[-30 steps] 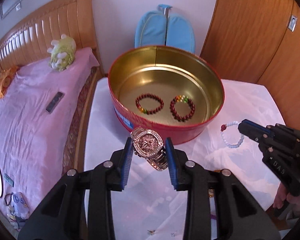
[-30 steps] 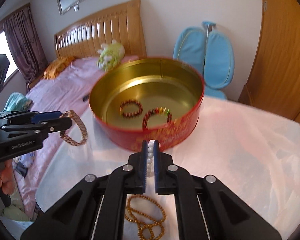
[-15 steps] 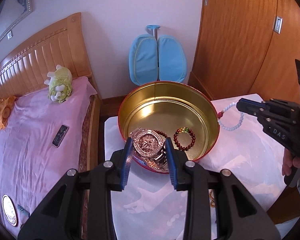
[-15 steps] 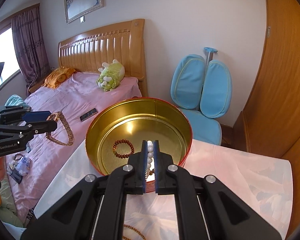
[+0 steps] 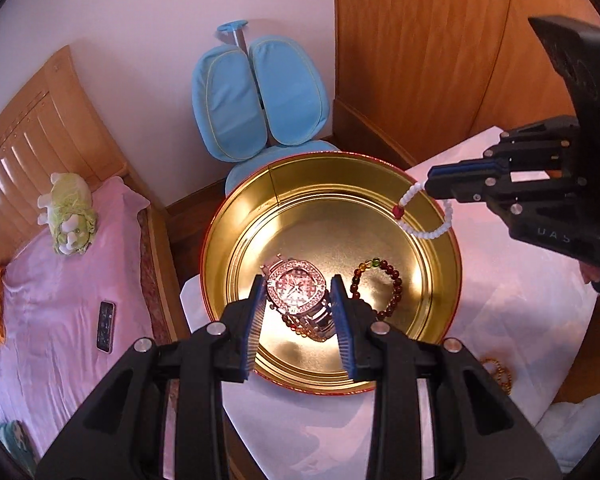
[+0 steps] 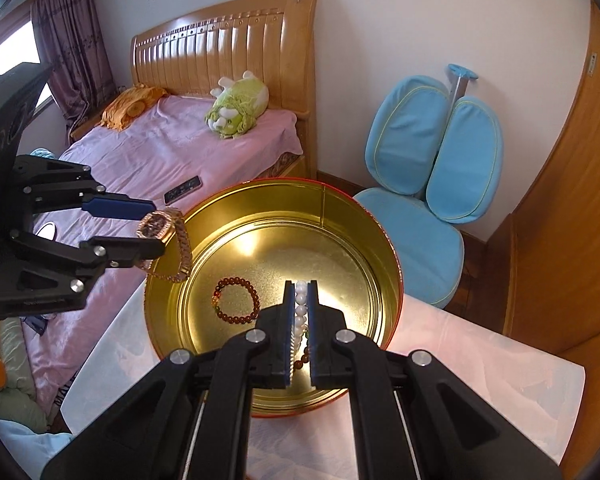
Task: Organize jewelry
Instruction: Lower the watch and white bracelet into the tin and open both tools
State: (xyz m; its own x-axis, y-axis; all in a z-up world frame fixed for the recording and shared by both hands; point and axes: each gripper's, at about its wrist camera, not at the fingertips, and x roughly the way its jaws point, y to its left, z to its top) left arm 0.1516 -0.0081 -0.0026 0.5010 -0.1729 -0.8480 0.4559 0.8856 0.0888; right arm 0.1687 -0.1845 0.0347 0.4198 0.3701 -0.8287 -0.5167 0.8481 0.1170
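A round tin (image 5: 340, 157), red outside and gold inside, stands on the white-covered table (image 5: 520, 300). My left gripper (image 5: 297, 279) hangs over its near left part, shut on a rhinestone watch (image 5: 300, 300) with a metal band. From the right wrist view the left gripper (image 6: 156, 227) holds the watch (image 6: 182, 248) above the tin's left rim (image 6: 284, 182). My right gripper (image 6: 300, 284) is shut on a white bead bracelet (image 6: 300, 312), which dangles over the tin's right rim (image 5: 428, 234). A dark red bead bracelet (image 5: 394, 280) lies inside; a second one is partly hidden.
A gold bead necklace (image 5: 498, 372) lies on the table right of the tin. A bed with a pink sheet (image 5: 60, 300), a phone (image 5: 106, 326) and a green plush toy (image 5: 70, 220) lies to the left. A blue chair (image 5: 260, 104) and wooden doors (image 5: 420, 60) stand behind.
Both grippers have risen and moved forward from in front of the tin to above it, carrying the watch and the white bracelet. The left gripper has rolled.
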